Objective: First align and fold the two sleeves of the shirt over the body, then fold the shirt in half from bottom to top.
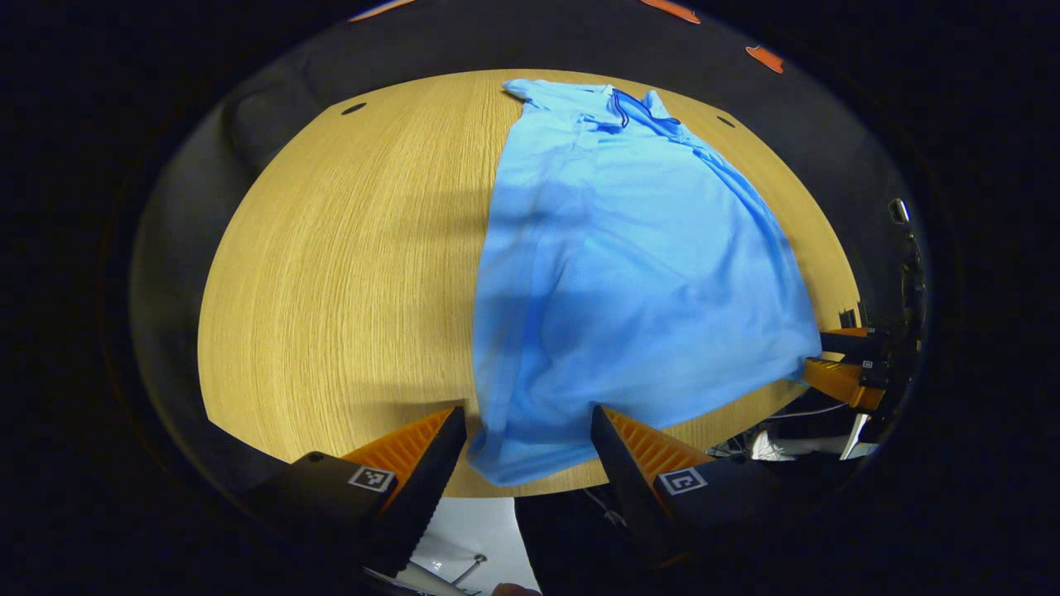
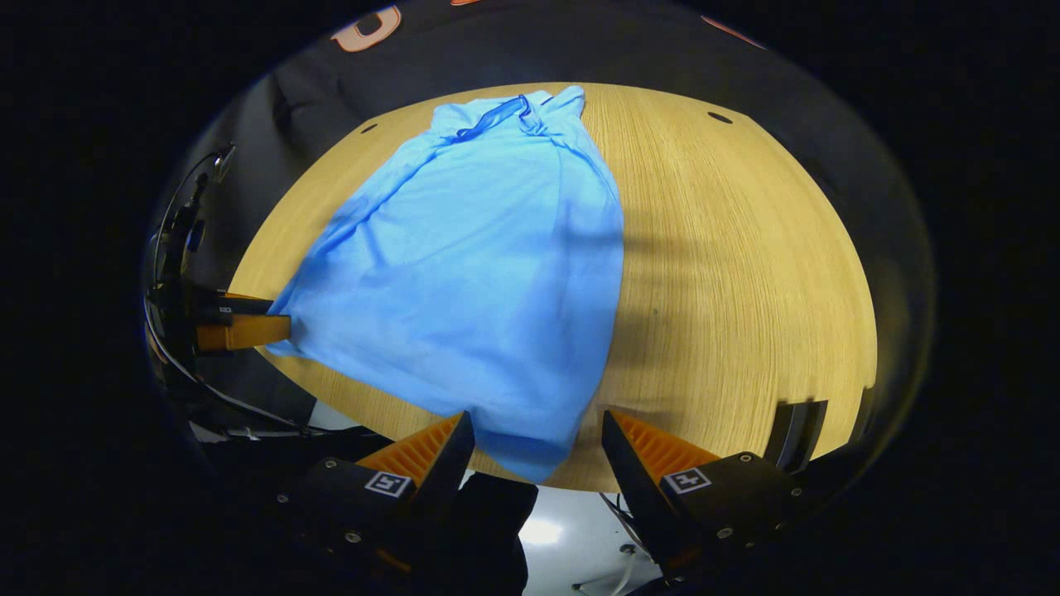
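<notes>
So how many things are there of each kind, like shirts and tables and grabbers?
Shirts: 1, the blue shirt
Tables: 1, the wooden table
Grippers: 2, the left gripper and the right gripper
Total: 4

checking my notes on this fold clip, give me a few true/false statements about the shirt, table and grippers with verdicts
1. The shirt is light blue. True.
2. The shirt's collar end lies at the near table edge, by the grippers. False: the collar is at the far end; the hem corners are nearest the grippers.
3. The left gripper has its fingers spread, with a hem corner between them. True.
4. The right gripper is shut tight on a sleeve. False: its fingers are apart around a hem corner.
5. The table is white plastic. False: it shows wood grain.
</notes>
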A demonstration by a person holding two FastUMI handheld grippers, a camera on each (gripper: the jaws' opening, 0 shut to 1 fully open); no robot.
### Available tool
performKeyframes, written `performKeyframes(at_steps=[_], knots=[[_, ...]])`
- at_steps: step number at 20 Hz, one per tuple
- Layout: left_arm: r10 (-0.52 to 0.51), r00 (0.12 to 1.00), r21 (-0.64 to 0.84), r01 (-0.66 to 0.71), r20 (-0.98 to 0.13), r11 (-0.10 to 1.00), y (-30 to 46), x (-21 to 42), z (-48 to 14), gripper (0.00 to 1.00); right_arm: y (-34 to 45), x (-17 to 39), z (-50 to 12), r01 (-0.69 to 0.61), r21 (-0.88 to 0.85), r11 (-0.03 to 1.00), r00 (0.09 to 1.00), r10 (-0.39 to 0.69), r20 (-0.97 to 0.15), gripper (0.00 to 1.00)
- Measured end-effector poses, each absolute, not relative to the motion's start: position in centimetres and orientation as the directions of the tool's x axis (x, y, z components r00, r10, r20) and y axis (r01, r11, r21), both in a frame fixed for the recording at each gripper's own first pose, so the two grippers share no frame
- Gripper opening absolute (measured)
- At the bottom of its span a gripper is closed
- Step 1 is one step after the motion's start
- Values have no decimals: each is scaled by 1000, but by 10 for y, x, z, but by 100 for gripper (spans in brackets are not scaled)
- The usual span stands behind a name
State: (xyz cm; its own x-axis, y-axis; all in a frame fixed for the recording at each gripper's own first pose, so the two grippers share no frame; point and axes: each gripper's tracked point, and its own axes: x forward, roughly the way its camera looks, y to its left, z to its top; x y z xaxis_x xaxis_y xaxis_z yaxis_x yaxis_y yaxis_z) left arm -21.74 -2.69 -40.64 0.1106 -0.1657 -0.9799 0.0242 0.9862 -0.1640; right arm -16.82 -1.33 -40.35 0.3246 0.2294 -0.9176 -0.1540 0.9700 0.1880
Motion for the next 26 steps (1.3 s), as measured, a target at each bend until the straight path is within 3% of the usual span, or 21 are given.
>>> performKeyframes(at_steps=[1, 4, 5, 6, 7, 8, 9, 10, 12, 17, 26], knots=[[-158, 102, -156, 28, -982, 987, -25, -220, -409, 100, -18, -164, -406, -149, 157, 976, 331, 198, -923, 90], [-128, 118, -124, 39, -985, 992, -23, -211, -416, 98, -23, -162, -407, -118, 117, 986, 308, 148, -940, 59], [-125, 122, -122, 33, -985, 992, -26, -208, -417, 98, -23, -157, -408, -104, 110, 988, 313, 138, -940, 42], [-124, 120, -121, 26, -985, 992, -29, -206, -419, 99, -23, -154, -408, -84, 115, 990, 317, 136, -939, 34], [-127, 133, -124, 30, -983, 992, -36, -199, -418, 97, -21, -151, -408, -67, 133, 989, 319, 148, -936, 20], [-134, 151, -130, 33, -979, 991, -44, -194, -419, 82, -18, -147, -407, -52, 161, 986, 327, 169, -930, 15], [-142, 165, -138, 35, -976, 990, -51, -191, -419, 58, -16, -145, -407, -31, 198, 980, 334, 196, -922, 10], [-136, 177, -136, 15, -975, 991, -53, -190, -418, 34, -14, -144, -407, -1, 238, 971, 336, 225, -915, 7], [-156, 194, -162, -18, -969, 987, -59, -189, -418, 11, -6, -146, -399, 38, 345, 938, 343, 312, -886, 4], [-190, 299, -198, 5, -935, 980, -55, -153, -388, 9, -11, -128, -369, 13, 417, 909, 423, 373, -826, 4], [-276, 486, -265, 94, -829, 960, -47, -32, -323, 10, -23, -28, -285, 56, 475, 878, 606, 348, -715, 4]])
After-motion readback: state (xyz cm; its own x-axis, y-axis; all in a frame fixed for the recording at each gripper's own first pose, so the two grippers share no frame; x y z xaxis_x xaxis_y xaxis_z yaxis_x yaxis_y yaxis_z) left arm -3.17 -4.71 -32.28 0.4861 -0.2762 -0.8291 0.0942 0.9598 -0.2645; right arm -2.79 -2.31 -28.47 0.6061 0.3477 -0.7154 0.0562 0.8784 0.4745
